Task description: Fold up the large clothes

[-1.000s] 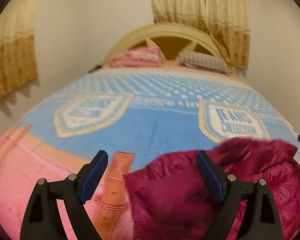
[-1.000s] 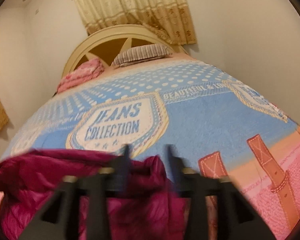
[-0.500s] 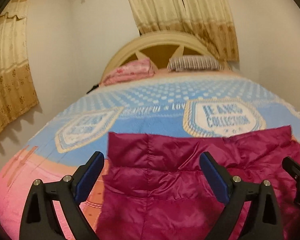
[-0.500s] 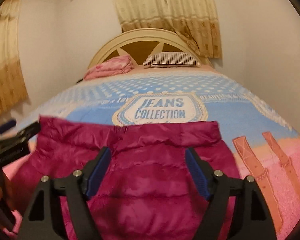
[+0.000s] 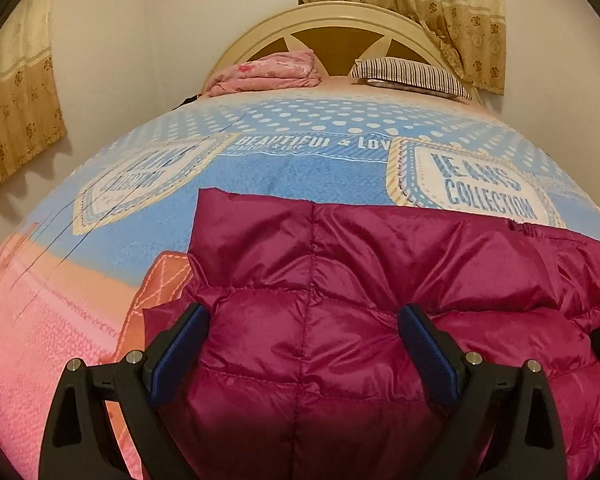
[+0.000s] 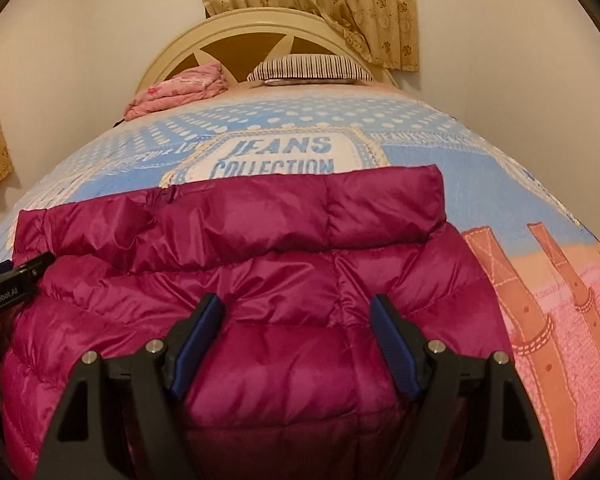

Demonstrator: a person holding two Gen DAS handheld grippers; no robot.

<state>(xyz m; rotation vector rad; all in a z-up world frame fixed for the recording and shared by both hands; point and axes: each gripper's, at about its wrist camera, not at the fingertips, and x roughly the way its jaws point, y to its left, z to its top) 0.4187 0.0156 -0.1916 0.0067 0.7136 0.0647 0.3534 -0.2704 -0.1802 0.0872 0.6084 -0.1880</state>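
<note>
Lettering on the bedspread [image 5: 284,184] ahead of both tools reads "JEANS COLLECTION" in a shield patch, partly cut off by the jacket's far edge in the right wrist view, plus a strip "BEAUTIFUL & LOV", the rest covered. "GenRobot.AI" shows on the left tool's body at the left edge of the right wrist view. Magenta quilted puffer jacket [image 6: 284,280] lies spread on the bed directly under and ahead of both tools, long axis running crosswise to them, straight far edge toward the headboard [image 6: 236,36]; near part drops below frame, sleeves not made out. Left tool [image 5: 303,354] released, pads wide apart, jacket below the gap, no pinch. Right tool [image 6: 298,346] likewise released, nothing gripped. Beyond: folded pink blanket [image 5: 268,74], striped pillow [image 6: 308,70], curtains [image 6: 320,4].
</note>
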